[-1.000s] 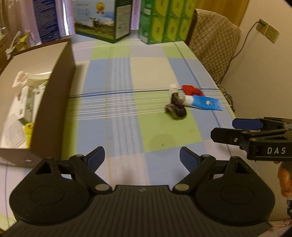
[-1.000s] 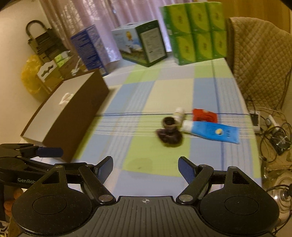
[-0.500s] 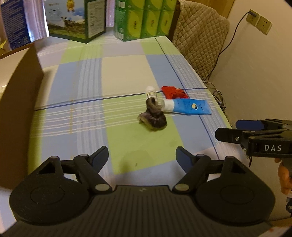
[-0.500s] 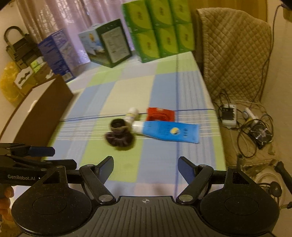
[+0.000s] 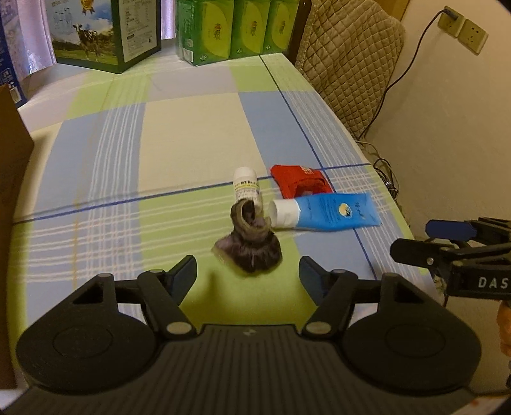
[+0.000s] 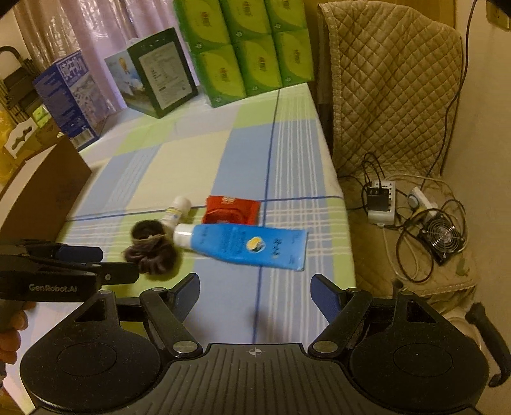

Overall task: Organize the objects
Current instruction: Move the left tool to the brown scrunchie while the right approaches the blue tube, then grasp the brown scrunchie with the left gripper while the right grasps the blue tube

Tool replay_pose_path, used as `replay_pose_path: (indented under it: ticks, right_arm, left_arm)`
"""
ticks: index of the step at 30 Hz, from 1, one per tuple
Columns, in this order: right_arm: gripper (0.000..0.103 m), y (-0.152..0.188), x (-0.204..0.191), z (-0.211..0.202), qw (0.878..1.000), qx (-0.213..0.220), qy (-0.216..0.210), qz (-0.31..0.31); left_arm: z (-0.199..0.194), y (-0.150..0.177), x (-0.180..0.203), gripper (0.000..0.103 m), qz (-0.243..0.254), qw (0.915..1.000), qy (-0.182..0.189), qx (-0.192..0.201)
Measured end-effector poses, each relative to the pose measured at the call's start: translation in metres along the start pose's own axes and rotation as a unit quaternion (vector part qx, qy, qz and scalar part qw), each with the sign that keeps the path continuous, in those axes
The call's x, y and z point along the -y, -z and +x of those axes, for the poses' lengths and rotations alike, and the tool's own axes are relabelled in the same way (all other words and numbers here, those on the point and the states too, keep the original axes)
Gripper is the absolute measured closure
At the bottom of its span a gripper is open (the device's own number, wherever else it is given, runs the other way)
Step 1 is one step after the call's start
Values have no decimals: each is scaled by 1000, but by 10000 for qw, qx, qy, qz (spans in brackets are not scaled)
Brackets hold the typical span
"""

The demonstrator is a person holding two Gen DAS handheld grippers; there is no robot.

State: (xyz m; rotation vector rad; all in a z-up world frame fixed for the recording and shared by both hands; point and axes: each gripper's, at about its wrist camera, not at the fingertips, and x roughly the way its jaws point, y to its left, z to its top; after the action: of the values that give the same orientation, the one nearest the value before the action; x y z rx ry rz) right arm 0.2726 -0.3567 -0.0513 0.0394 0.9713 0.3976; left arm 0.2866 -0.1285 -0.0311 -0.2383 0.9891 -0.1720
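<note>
A dark brown hair scrunchie [image 5: 249,239] [image 6: 151,250] lies on the checked tablecloth, just beyond my open left gripper [image 5: 247,274], in line with the gap between its fingers. Touching it are a small white bottle [image 5: 246,186] [image 6: 177,210] on its side and a blue tube [image 5: 325,212] [image 6: 246,245] with a white cap. A red packet [image 5: 300,183] [image 6: 231,209] lies behind the tube. My right gripper [image 6: 255,295] is open and empty, a short way in front of the tube. In the left wrist view the right gripper [image 5: 424,242] shows side-on at the right.
A brown cardboard box [image 6: 41,191] [image 5: 12,166] stands at the table's left. Green tissue packs [image 5: 236,28], a milk carton box [image 5: 105,32] and a blue box [image 6: 70,95] line the far edge. A quilted chair [image 6: 389,79], power strip [image 6: 381,199] and small fan [image 6: 444,237] sit right of the table.
Both grippers swung right and moved closer to the cluster of items. The scrunchie now sits just ahead of the left fingers; the cardboard box has slid to the left edge of view.
</note>
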Motion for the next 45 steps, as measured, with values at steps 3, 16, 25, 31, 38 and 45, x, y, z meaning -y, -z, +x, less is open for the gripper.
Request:
replay_pose_path:
  ticks: [3,16,25,31,38,45]
  right_arm:
    - [29,-6,6,9,10000,-42,28,-28]
    - [30,-27,9,47,9984,0,-307,-481]
    - [30,-41,14,80,9906,69,-1061,-862]
    - [30,-38,23,92,9863,-175,-1426,-810]
    - [30,-6,-6,77,9738,-428,-1832,-1277]
    - [47,3,-44,84,9808,-212,-1230,-1500]
  left_arm:
    - [14,-7,2,40,10,10000,-22,-25]
    - [53,-16,2,62,215,9995,-198,-148]
    - [34,5,-17,72,137,9991,-312,-263]
    - [16,24,-45,72,-241,9979,-478,-354]
    - [1,37,-67,72,-610,9953,-663,-363]
    - [1,37,-71,70,-628,9948,-740,-305]
